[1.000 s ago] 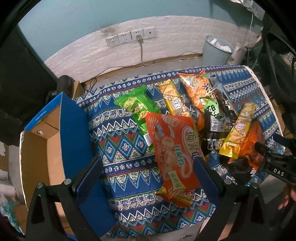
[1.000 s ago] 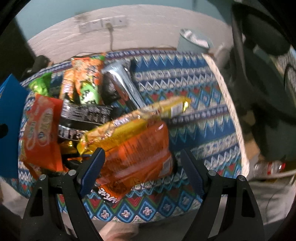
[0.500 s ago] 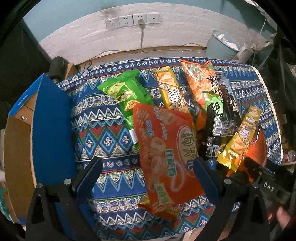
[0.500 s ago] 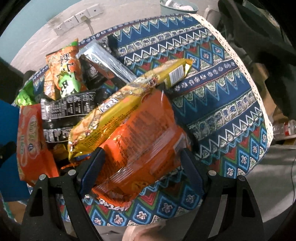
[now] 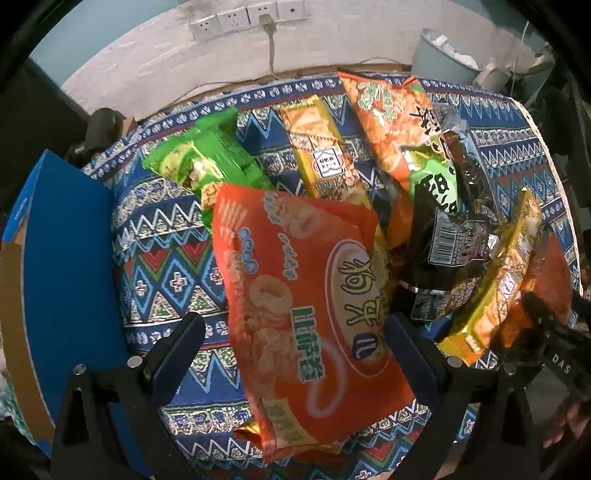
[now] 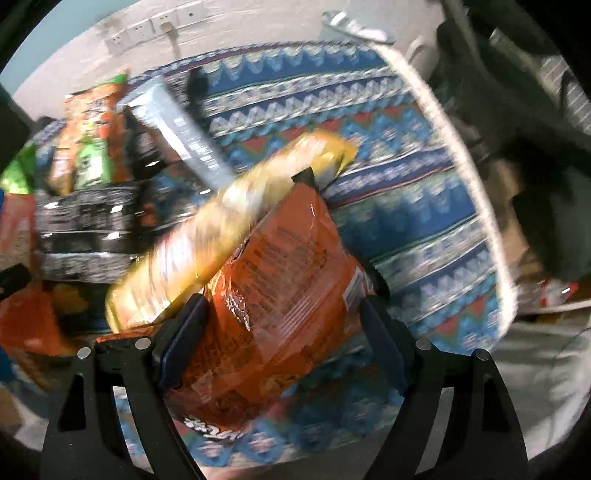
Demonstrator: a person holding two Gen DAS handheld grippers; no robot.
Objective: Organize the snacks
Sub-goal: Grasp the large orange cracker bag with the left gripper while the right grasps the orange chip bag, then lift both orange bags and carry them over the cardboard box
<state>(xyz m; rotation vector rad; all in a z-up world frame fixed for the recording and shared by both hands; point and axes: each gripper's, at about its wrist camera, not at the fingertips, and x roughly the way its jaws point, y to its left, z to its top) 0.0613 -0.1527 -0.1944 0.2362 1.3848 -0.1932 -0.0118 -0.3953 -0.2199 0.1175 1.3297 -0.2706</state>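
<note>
A pile of snack packs lies on a patterned cloth (image 5: 162, 258). My left gripper (image 5: 295, 343) is open, its jaws on either side of a big red-orange snack bag (image 5: 306, 306). Beyond lie a green pack (image 5: 207, 166), a yellow pack (image 5: 325, 151), an orange bag (image 5: 388, 118) and a black pack (image 5: 450, 243). My right gripper (image 6: 284, 332) is open around an orange noodle pack (image 6: 280, 295), with a long yellow pack (image 6: 229, 229) leaning across it. The right wrist view is blurred.
An open cardboard box with blue flaps (image 5: 62, 273) stands at the cloth's left edge. A grey waste bin (image 5: 443, 55) and wall sockets (image 5: 240, 18) are behind the table. The right gripper's body (image 5: 554, 350) shows at the lower right.
Both grippers have moved closer to the pile. The red-orange bag now fills the gap of the left jaws, and the right jaws now flank the orange noodle pack.
</note>
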